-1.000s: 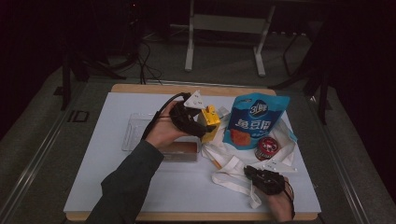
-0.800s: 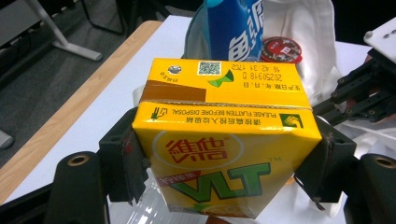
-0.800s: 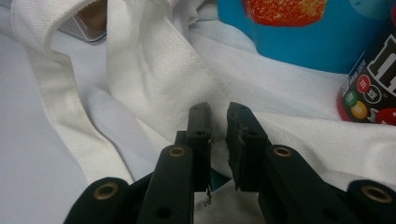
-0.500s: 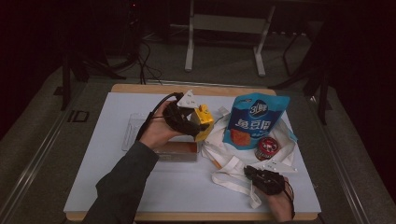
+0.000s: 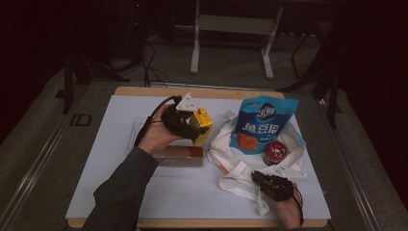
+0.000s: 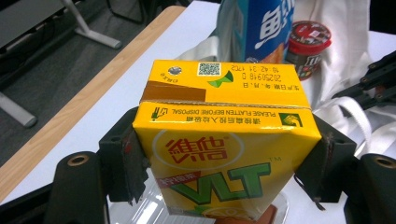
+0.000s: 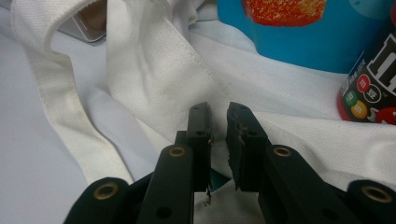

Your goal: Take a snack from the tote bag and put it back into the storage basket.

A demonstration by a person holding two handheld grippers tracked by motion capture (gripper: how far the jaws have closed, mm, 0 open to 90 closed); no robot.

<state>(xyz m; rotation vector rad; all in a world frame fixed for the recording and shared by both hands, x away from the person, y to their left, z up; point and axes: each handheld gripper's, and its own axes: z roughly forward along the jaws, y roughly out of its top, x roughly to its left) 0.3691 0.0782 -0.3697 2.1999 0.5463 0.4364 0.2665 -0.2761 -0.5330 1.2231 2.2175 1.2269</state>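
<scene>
Yellow drink carton (image 6: 224,149) sits clamped between the left gripper (image 5: 185,122) jaws, lifted over the worktop (image 5: 106,159) beside the white tote bag (image 5: 240,168). Right gripper (image 7: 219,126) jaws pinch the bag's fabric narrowly; hold that edge firm and carry the carton level toward the opening.

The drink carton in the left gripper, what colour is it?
Yellow drink carton, with green letters and red characters; the left gripper view shows it best.

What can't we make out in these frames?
- Yellow drink carton: base cut off by the left gripper view's bottom edge.
- Blue snack bag: top cut off in the right gripper view.
- White tote bag: whether the right gripper pinches it is hidden by its jaws.
</scene>
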